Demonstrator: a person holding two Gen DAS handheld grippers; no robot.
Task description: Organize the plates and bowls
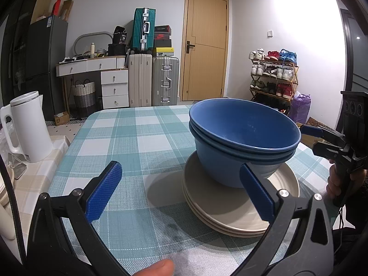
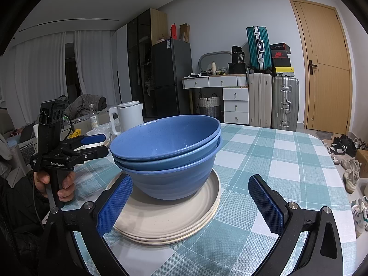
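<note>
Three nested blue bowls stand on a stack of three beige plates on the checked tablecloth. The bowls and plates also show in the right wrist view. My left gripper is open and empty, just in front and left of the stack, its right finger overlapping the plates. It shows as a hand-held tool in the right wrist view, left of the bowls. My right gripper is open and empty, in front of the stack. It appears at the right edge of the left wrist view.
A white kettle stands on a side table to the left; it also shows behind the bowls. The teal checked table stretches behind and left of the stack. Suitcases, drawers, a door and a shoe rack line the far wall.
</note>
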